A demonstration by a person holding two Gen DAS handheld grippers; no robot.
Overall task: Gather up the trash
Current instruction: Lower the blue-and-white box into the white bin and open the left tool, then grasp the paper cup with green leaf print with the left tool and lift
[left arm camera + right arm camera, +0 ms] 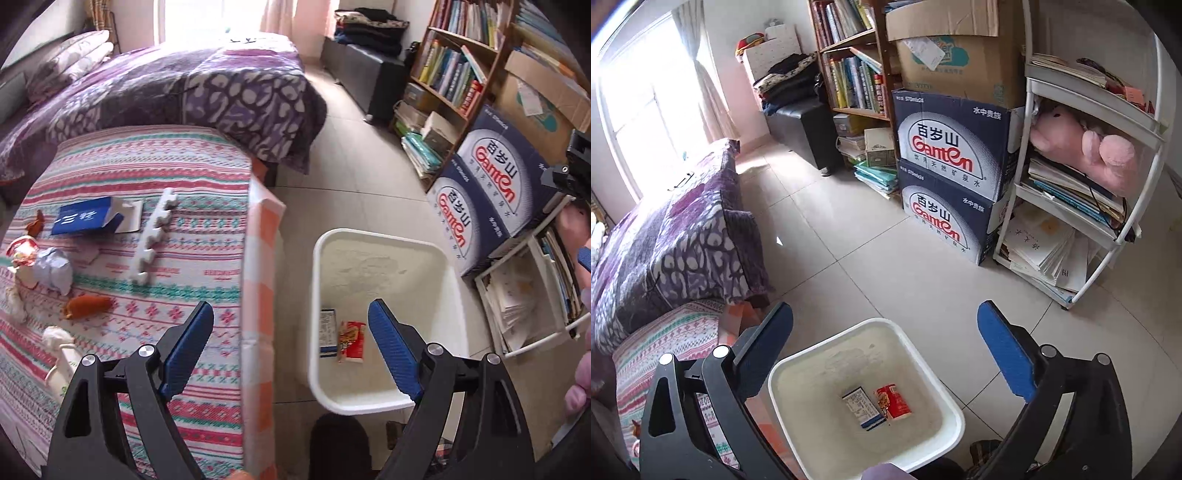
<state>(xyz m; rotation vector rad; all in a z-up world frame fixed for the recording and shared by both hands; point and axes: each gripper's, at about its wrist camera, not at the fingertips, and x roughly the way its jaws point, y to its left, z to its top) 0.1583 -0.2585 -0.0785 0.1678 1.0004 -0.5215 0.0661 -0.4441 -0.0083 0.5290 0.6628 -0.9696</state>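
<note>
A white bin point(424, 251) stands on the floor beside the table; it also shows in the right wrist view point(923, 358). Inside lie a small carton point(328, 334) point(863, 408) and a red wrapper point(352, 341) point(892, 400). My left gripper point(291, 339) is open and empty, over the table edge and the bin. My right gripper point(886, 343) is open and empty above the bin. On the patterned tablecloth point(207, 236) lie a blue carton point(86, 219), a white foam strip point(155, 236), crumpled paper point(55, 271), orange peel point(86, 306) and other scraps.
A bed with a purple blanket point(192, 88) stands behind the table. Stacked Ganten boxes point(945, 192), a bookshelf point(853, 74) and a white rack point(1082, 177) with papers and a pink plush line the right wall. Tiled floor point(849, 240) lies between them.
</note>
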